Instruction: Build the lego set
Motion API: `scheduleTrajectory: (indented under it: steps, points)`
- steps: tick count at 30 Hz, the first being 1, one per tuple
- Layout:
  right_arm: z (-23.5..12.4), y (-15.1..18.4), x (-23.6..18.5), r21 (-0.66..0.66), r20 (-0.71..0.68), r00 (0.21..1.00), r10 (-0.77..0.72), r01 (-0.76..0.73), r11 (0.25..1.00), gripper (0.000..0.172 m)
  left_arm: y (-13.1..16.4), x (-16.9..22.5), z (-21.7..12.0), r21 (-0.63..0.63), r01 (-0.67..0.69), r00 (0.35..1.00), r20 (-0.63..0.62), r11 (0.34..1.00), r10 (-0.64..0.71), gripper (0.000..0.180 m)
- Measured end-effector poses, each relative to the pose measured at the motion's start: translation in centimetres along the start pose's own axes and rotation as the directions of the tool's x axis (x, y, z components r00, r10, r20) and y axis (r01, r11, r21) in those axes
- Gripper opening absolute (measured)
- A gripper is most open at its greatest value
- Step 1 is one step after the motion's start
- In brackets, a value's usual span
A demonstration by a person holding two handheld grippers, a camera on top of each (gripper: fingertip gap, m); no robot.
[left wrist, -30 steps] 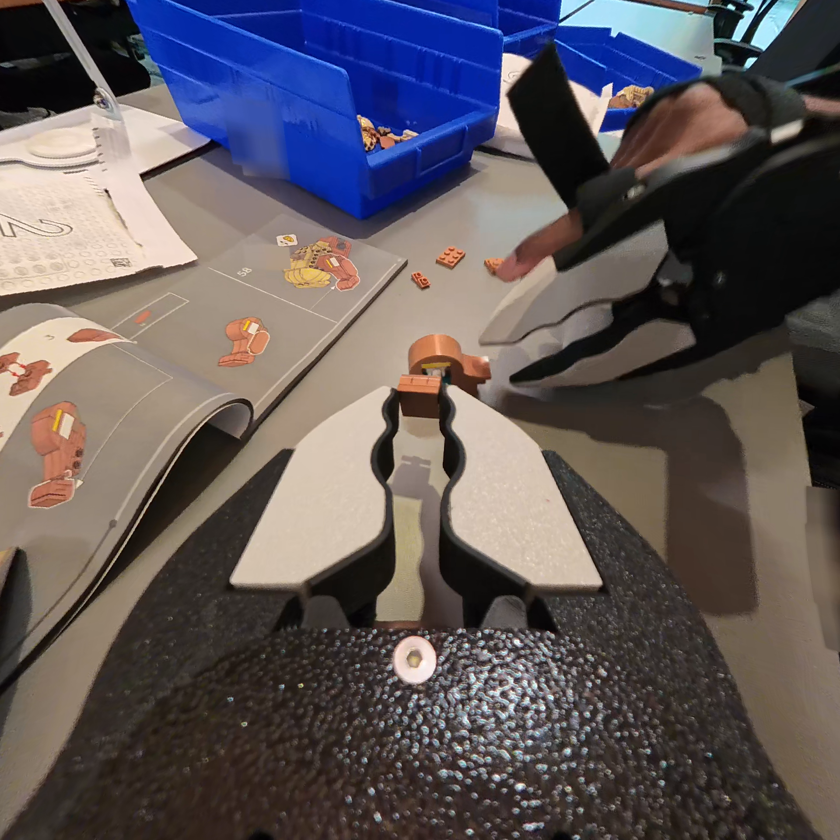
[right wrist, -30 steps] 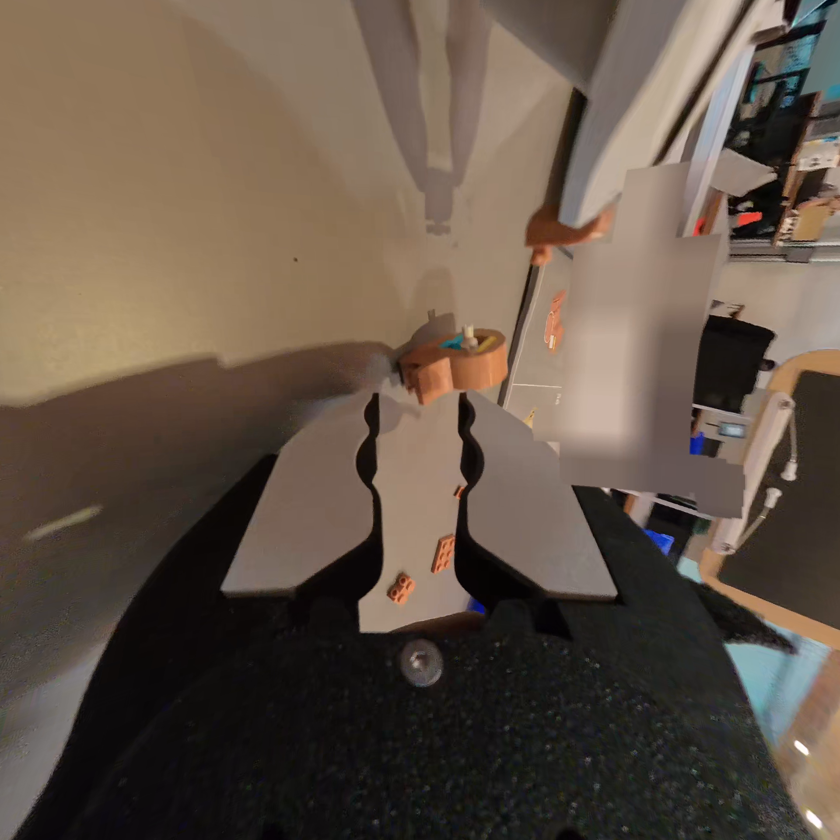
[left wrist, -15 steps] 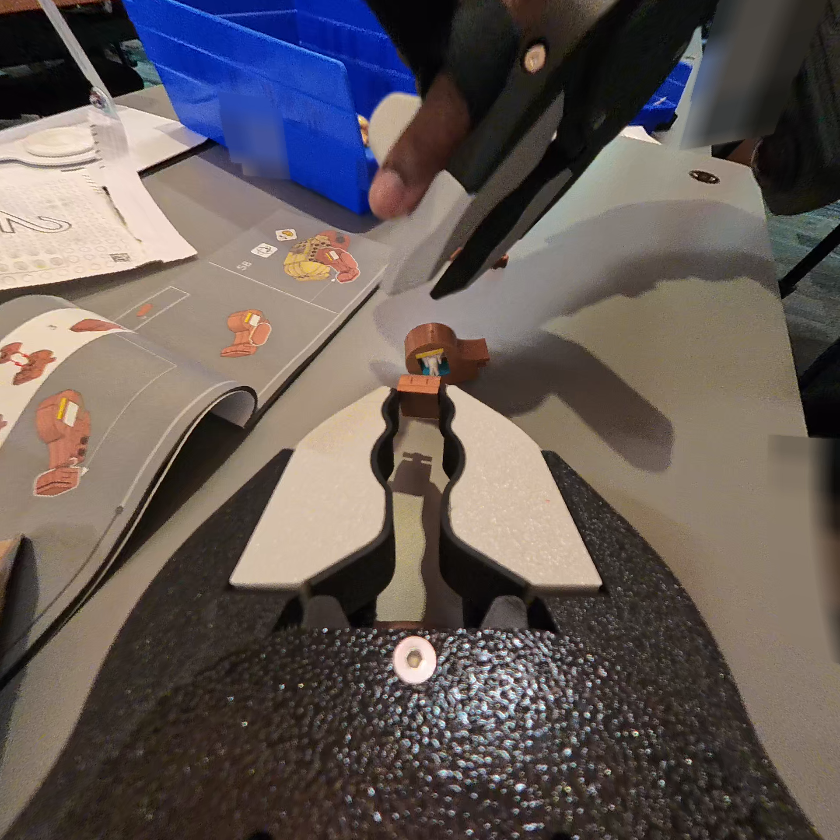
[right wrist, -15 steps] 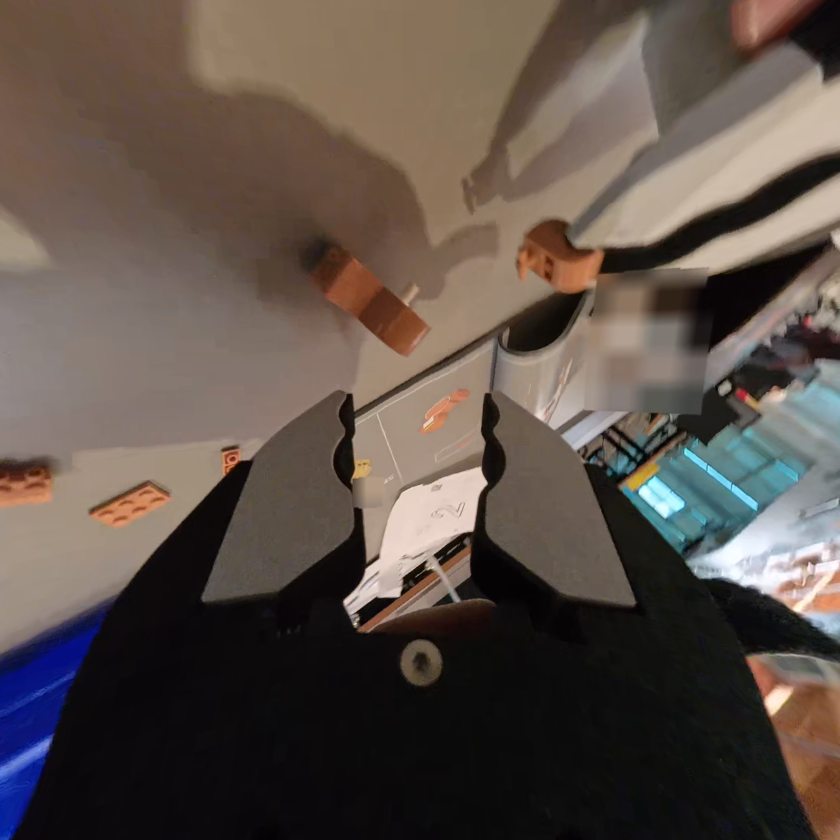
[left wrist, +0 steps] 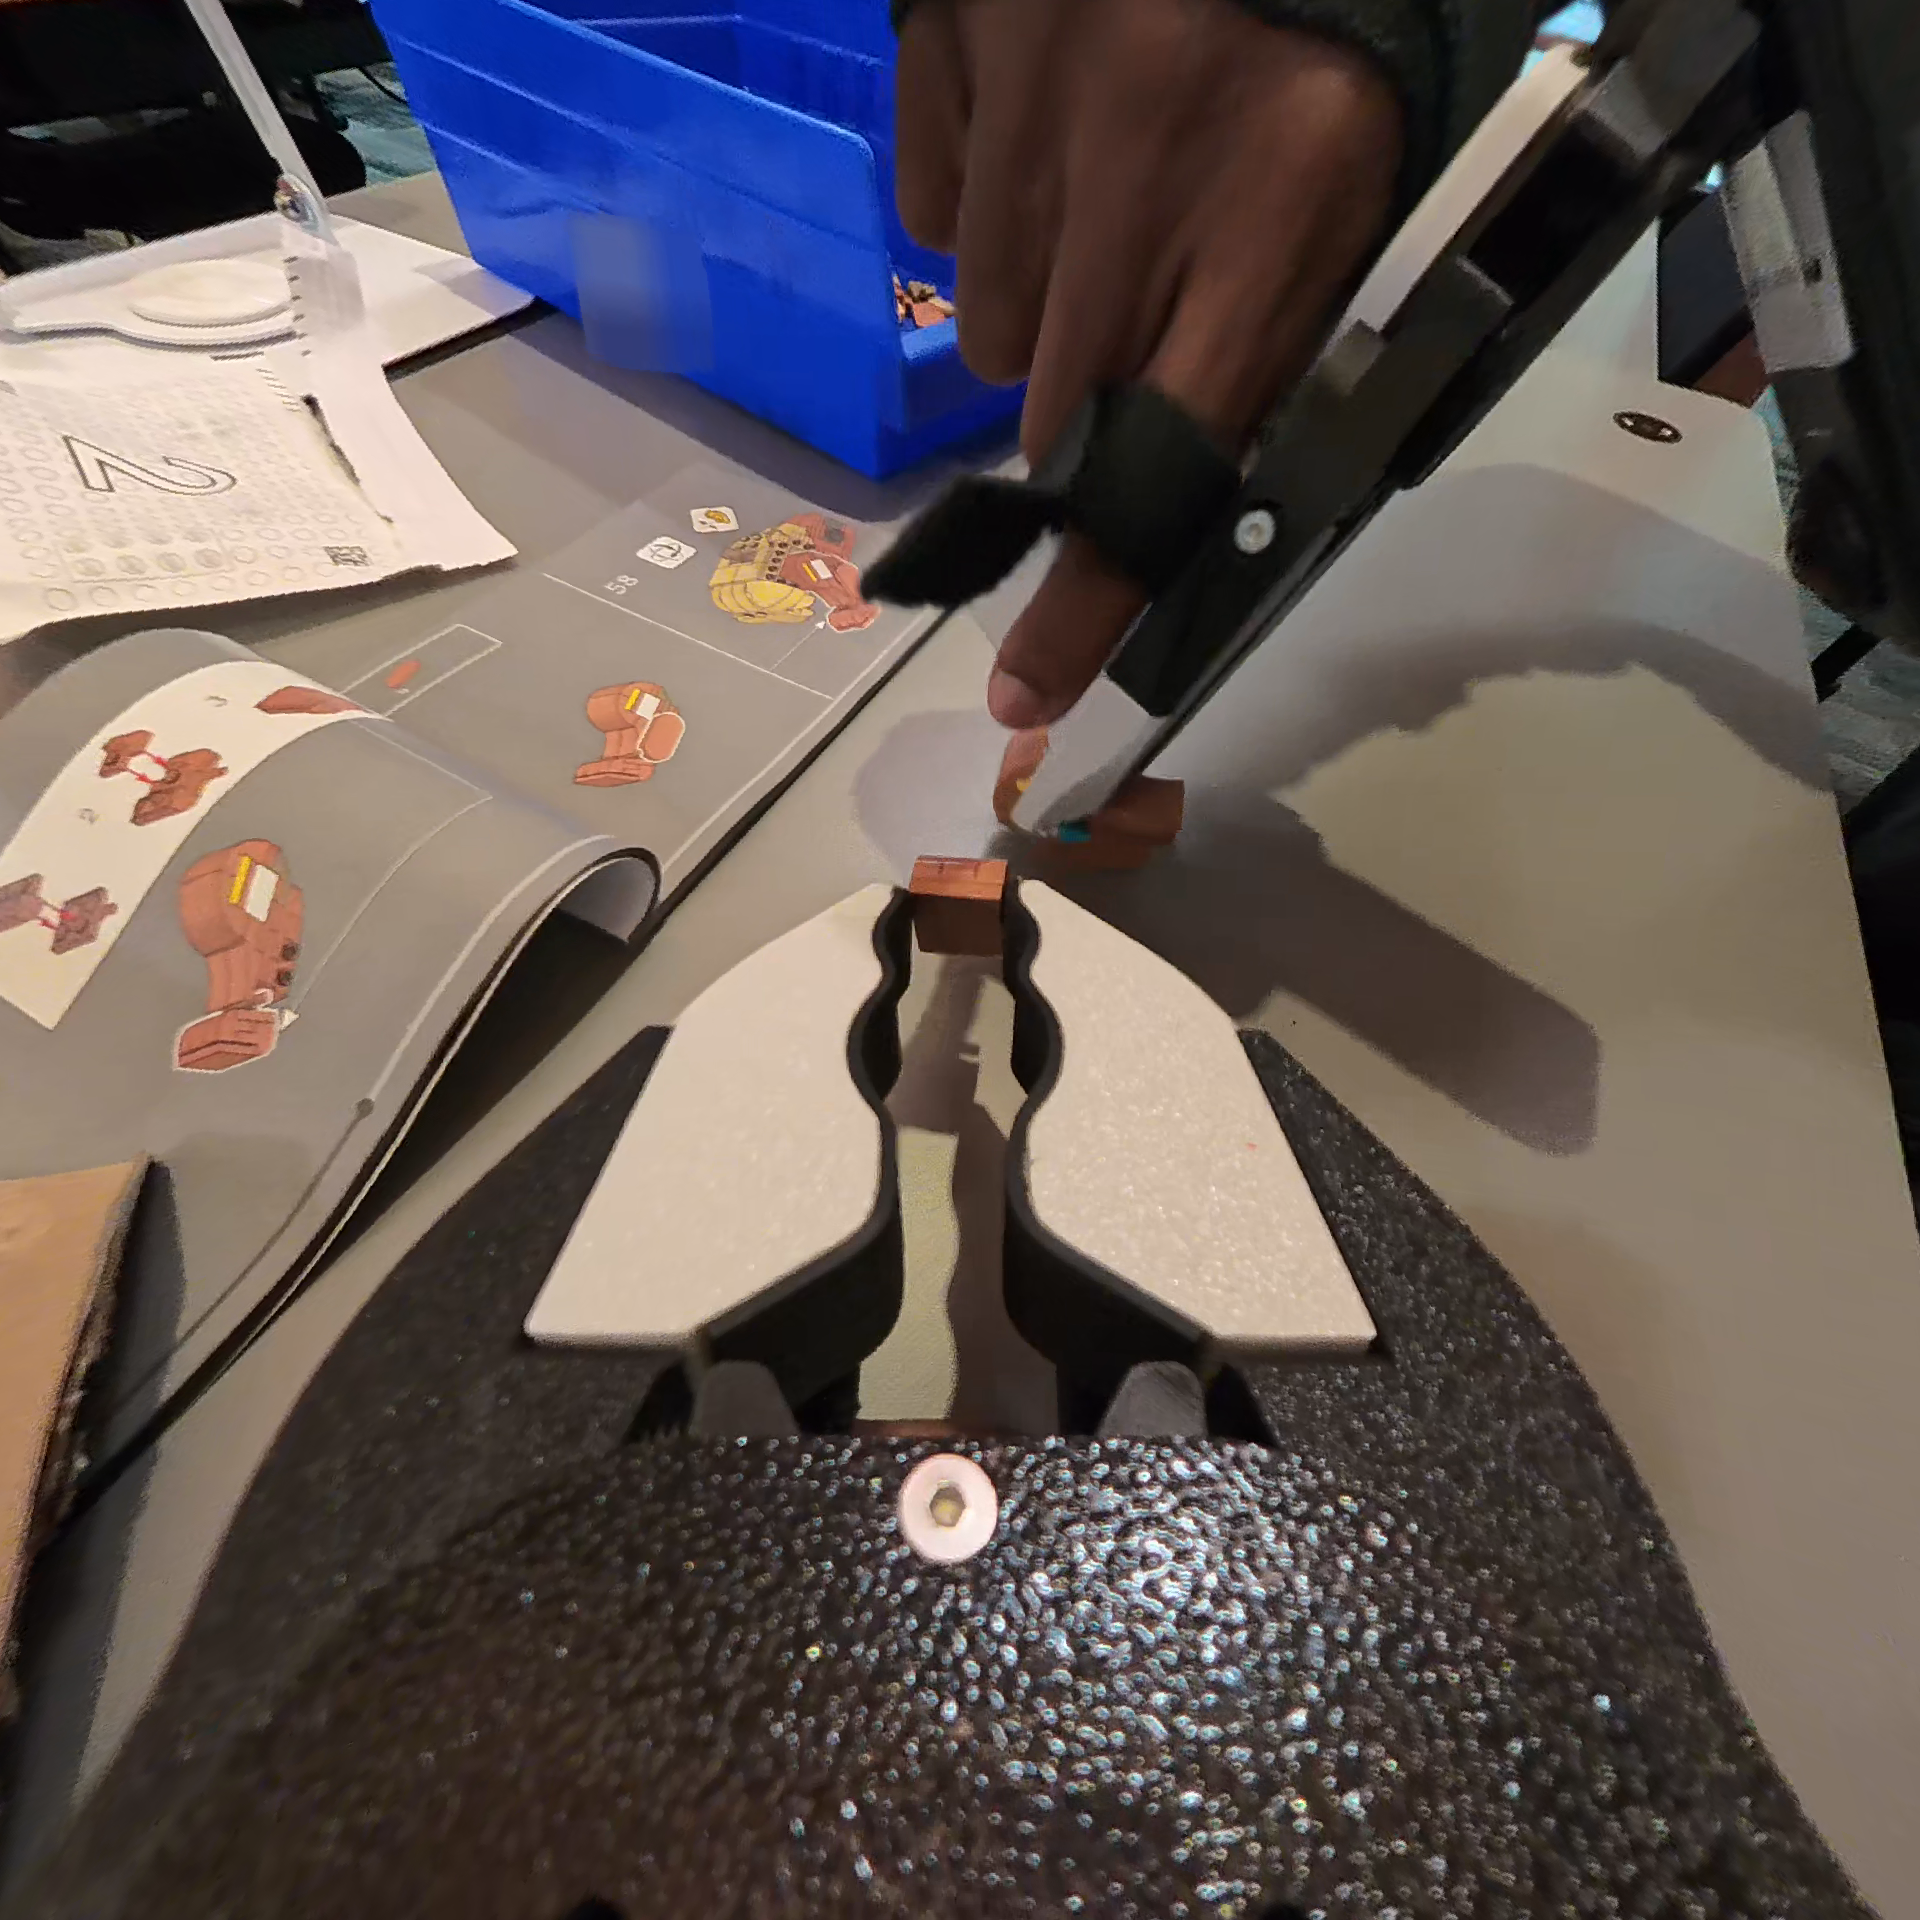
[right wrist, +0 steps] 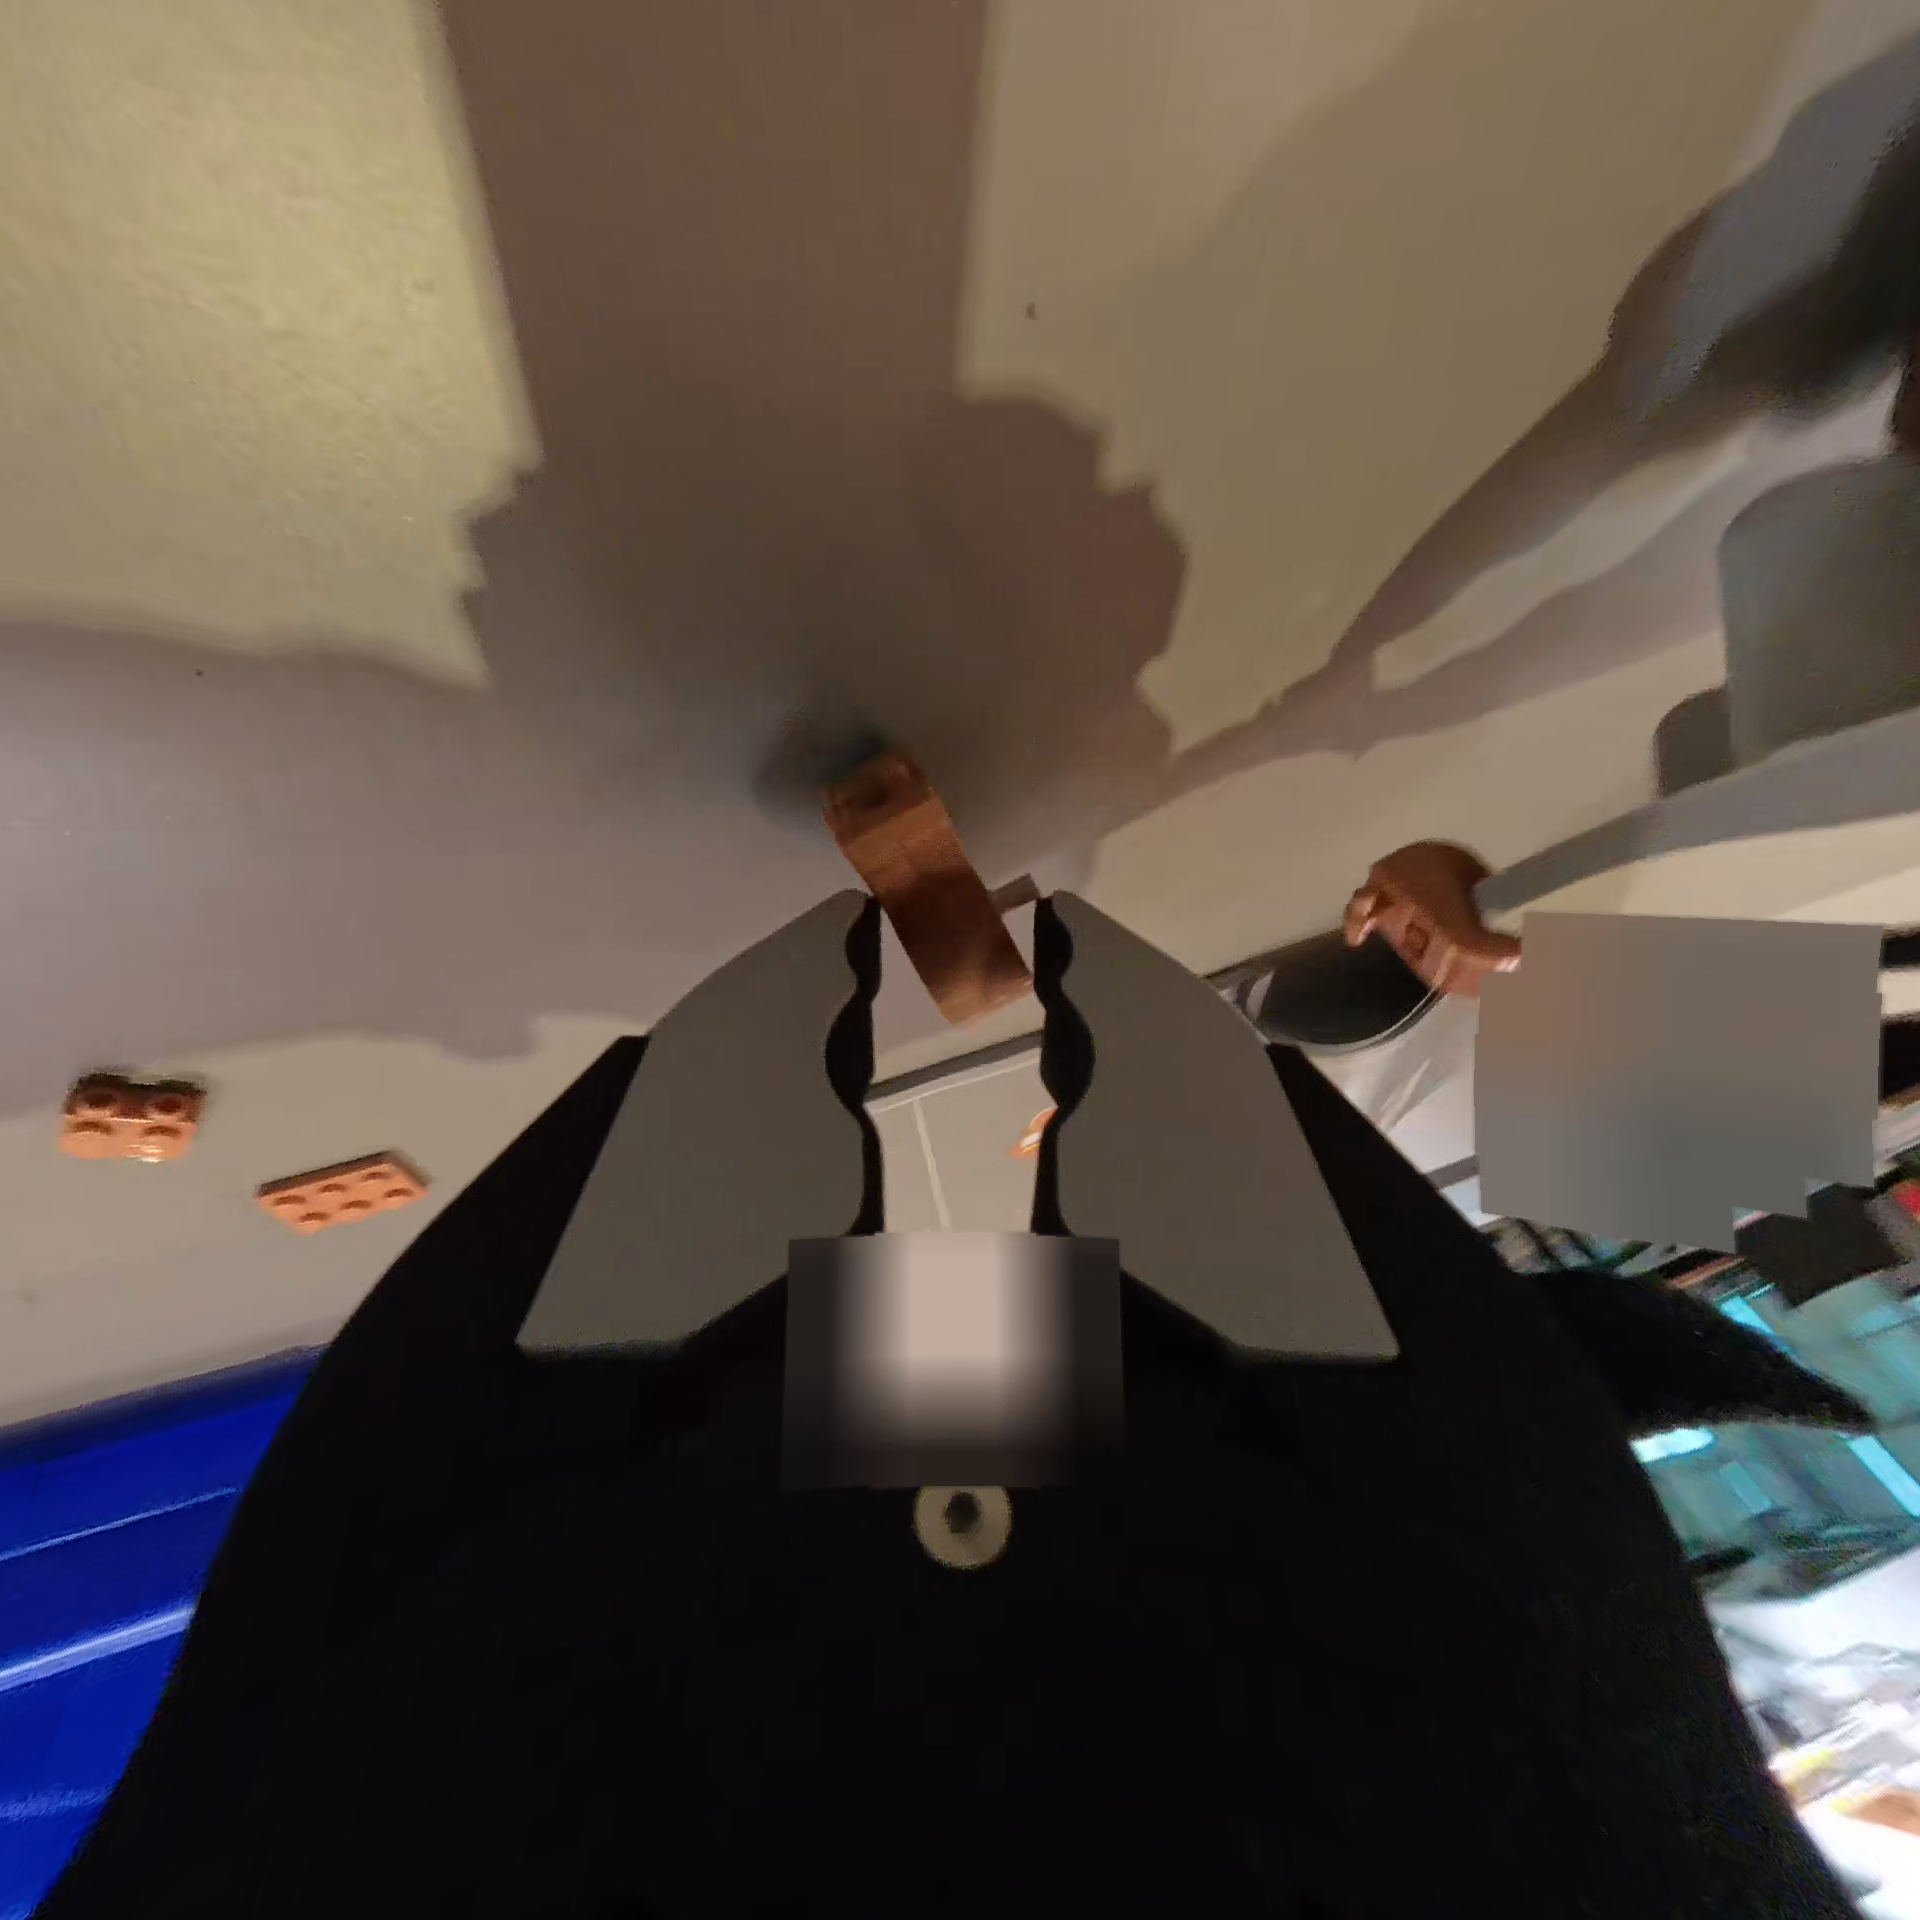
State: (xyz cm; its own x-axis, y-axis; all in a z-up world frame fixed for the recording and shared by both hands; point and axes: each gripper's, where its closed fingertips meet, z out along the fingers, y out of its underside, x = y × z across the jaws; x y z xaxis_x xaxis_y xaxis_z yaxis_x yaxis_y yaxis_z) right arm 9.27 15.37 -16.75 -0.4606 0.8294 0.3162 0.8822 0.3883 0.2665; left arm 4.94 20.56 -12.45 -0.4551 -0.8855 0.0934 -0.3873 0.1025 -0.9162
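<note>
The left gripper (left wrist: 958,906) still pinches a small brown block (left wrist: 958,904) between its fingertips, low over the grey table (left wrist: 1455,935). Just beyond, the right gripper (right wrist: 951,940), aloft half a second ago, has come down and narrowed around a brown brick assembly (right wrist: 925,894); whether its pads press it, I cannot tell. An open booklet (left wrist: 436,852) lies left, a blue bin (left wrist: 665,208) behind.

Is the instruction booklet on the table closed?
No, the instruction booklet lies open on the grey table, with one page curling up over its printed building steps.
</note>
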Motion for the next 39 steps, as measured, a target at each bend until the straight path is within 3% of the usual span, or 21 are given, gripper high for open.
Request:
scheduleTrajectory:
  steps: [4,8,11,14,16,18,22,24,27,30,34,39]
  points:
    - [0.1,1.7,-0.8,-0.114,0.037,0.966,0.254,-0.249,0.962,0.024,0.0,0.0,-0.1,0.0,0.008,1.0,-0.005,1.0,-0.008,0.016]
    - [-0.4,1.9,-2.5,-0.213,0.115,0.844,0.524,-0.494,0.843,0.024,0.1,0.6,0.2,-0.015,-0.011,1.0,-0.018,1.0,0.011,0.016]
    - [-0.6,1.1,-2.4,-0.206,0.105,0.747,0.656,-0.63,0.749,0.025,0.2,0.8,0.5,-0.025,-0.028,0.999,-0.018,0.999,0.028,0.016]
    - [-0.8,1.2,-2.3,-0.167,0.069,0.702,0.709,-0.692,0.702,0.047,0.3,0.9,0.5,-0.029,-0.04,0.999,-0.014,0.999,0.039,0.016]
    - [-1.2,1.7,-2.8,-0.112,0.047,0.663,0.747,-0.74,0.663,0.061,0.2,1.0,0.5,-0.025,-0.047,0.999,-0.017,0.999,0.046,0.016]
    - [-1.8,2.0,-3.4,-0.005,0.053,0.567,0.822,-0.823,0.568,0.067,0.2,1.2,0.5,-0.024,-0.051,0.999,-0.021,0.998,0.05,0.016]
    - [-3.2,2.0,-3.4,0.297,0.086,0.313,0.946,-0.914,0.275,0.055,0.0,1.7,0.7,-0.014,-0.061,0.997,-0.048,0.998,0.06,0.016]
    - [-3.9,1.9,-2.8,0.434,0.082,0.24,0.967,-0.882,0.182,0.045,0.1,1.9,0.9,-0.022,-0.066,0.996,-0.06,0.998,0.064,0.016]
    - [-3.8,1.6,-2.3,0.513,0.052,0.25,0.967,-0.837,0.189,0.035,0.3,2.5,1.5,-0.04,-0.074,0.995,-0.071,0.996,0.071,0.016]
    - [-2.8,1.4,-2.3,0.491,0.07,0.326,0.943,-0.834,0.252,0.044,0.3,3.3,2.2,-0.061,-0.078,0.993,-0.094,0.995,0.072,0.016]
    - [-2.3,1.1,-1.8,0.513,0.144,0.407,0.902,-0.81,0.284,0.047,0.7,4.0,2.9,-0.095,-0.094,0.993,-0.078,0.991,0.087,0.016]
    - [-1.3,0.5,-1.4,0.519,0.172,0.453,0.875,-0.796,0.31,0.035,1.1,4.1,3.2,-0.128,-0.1,0.994,-0.044,0.987,0.095,0.016]
